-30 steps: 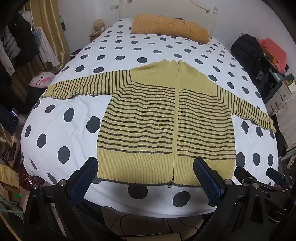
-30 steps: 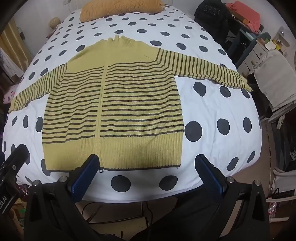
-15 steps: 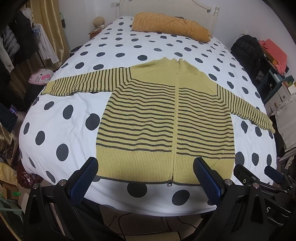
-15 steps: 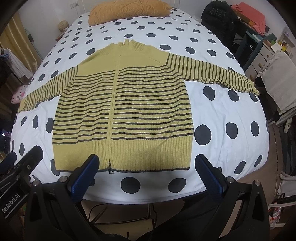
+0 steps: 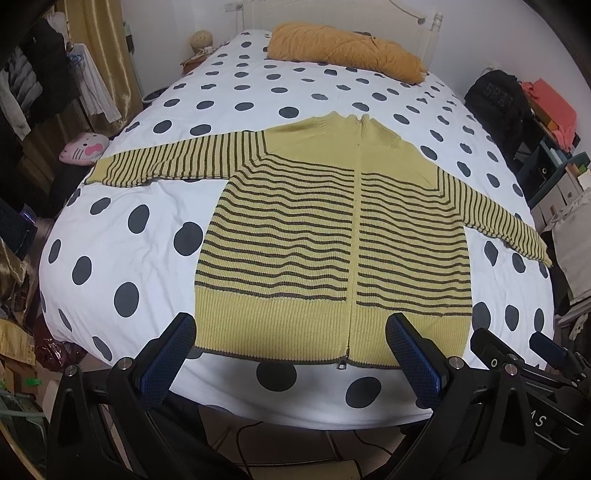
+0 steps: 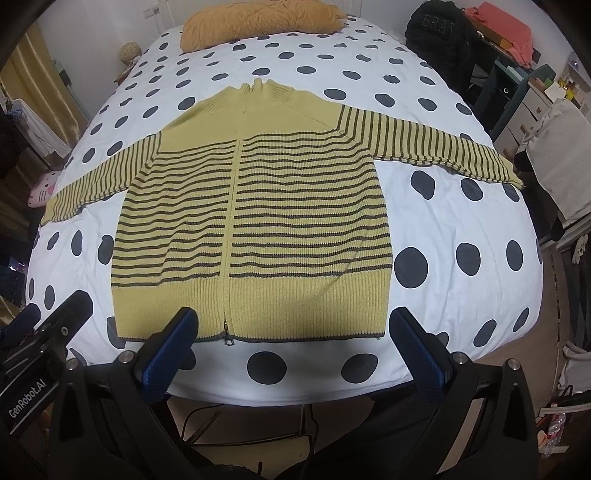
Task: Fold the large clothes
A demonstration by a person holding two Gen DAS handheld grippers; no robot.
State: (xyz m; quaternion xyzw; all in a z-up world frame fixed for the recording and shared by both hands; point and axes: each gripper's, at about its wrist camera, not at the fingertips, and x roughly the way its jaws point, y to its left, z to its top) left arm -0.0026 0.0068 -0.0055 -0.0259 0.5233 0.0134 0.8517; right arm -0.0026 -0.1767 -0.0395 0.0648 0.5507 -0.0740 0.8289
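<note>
A yellow zip-up sweater with dark stripes [image 5: 332, 236] lies flat and face up on a polka-dot bed, both sleeves spread out sideways; it also shows in the right wrist view [image 6: 255, 206]. Its hem faces me at the bed's near edge. My left gripper [image 5: 291, 354] is open and empty, hovering just short of the hem. My right gripper [image 6: 291, 354] is open and empty, also just short of the hem. The right gripper's body [image 5: 524, 362] shows at the lower right of the left wrist view.
The white bed cover with dark dots [image 5: 155, 229] has an orange pillow [image 5: 343, 48] at its head. A pink cat plush [image 5: 83, 149] and hanging clothes are at the left. A black backpack [image 6: 439, 33] and shelves stand at the right.
Both grippers have moved slightly forward and lower toward the sweater's hem, and the right one has shifted right. The sweater has not moved.
</note>
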